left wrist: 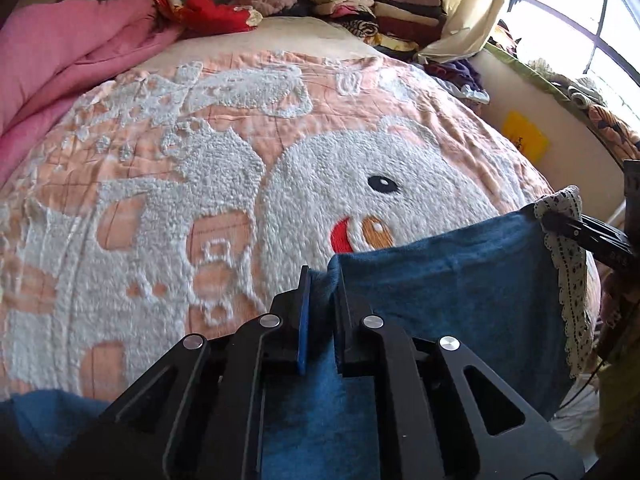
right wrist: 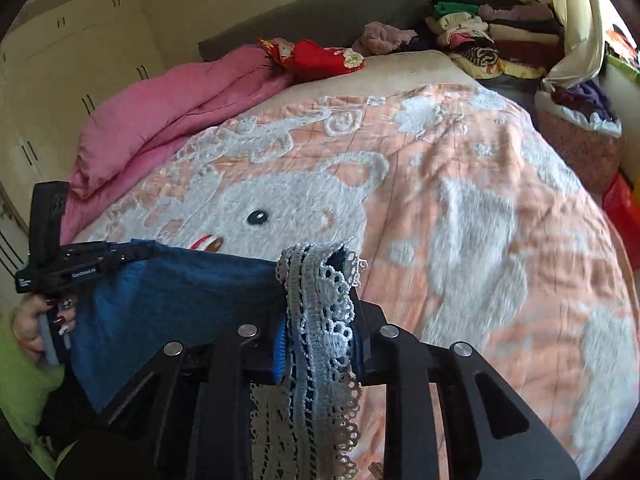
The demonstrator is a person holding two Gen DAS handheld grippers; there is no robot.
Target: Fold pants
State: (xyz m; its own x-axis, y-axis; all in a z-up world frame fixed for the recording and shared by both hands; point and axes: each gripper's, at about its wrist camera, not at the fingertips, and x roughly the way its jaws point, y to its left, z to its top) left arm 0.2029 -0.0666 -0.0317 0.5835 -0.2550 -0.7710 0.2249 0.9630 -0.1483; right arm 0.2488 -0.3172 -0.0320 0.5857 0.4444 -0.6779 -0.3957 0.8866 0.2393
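Between the pads of the left gripper (left wrist: 320, 312) sits the top edge of the blue soft-knit pants (left wrist: 440, 280), pinched tight. To its right, the right gripper (right wrist: 320, 320) clamps the white lace-trimmed hem (right wrist: 320, 312) of the same pants, though the lace hides its pads, so the grip looks firm rather than certain. Beyond both claws spreads the peach bedspread with a fluffy white bear (left wrist: 328, 184).

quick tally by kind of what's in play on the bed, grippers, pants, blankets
grippers: 2, left gripper and right gripper, each with jaws shut on the pants
blue pants with lace trim: 1
blankets: 2, peach bear blanket and pink quilt
total: 5
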